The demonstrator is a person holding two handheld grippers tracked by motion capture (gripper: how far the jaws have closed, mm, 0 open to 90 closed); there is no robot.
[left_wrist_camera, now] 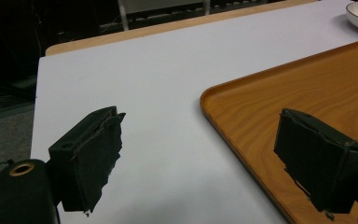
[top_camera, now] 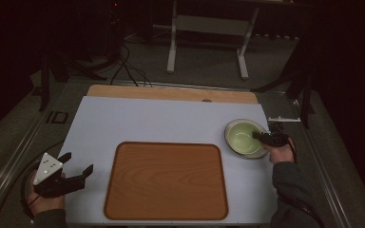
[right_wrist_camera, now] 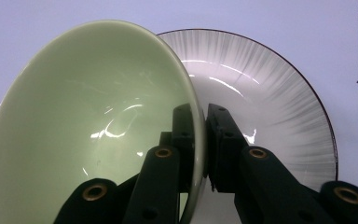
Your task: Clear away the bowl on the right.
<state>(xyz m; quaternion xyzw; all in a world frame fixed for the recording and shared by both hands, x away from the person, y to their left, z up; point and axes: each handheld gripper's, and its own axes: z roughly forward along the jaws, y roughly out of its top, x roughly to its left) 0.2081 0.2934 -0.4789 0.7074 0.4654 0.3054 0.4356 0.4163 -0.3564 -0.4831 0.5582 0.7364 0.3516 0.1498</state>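
A pale green bowl (top_camera: 244,135) (right_wrist_camera: 88,121) sits inside a white ribbed plate (top_camera: 232,124) (right_wrist_camera: 270,93) at the right of the white table top. My right gripper (top_camera: 262,136) (right_wrist_camera: 200,116) is shut on the green bowl's rim, one jaw inside the bowl and one outside over the plate. The bowl leans tilted in the right gripper view. My left gripper (top_camera: 78,164) (left_wrist_camera: 200,154) stands open at the table's near left, nothing between its jaws, beside the left edge of a wooden tray (top_camera: 166,180) (left_wrist_camera: 307,88).
The tray lies in the near middle of the white table top (top_camera: 147,118). A wooden strip (top_camera: 171,92) runs along the far edge. Cables and a table frame (top_camera: 206,28) stand on the floor beyond.
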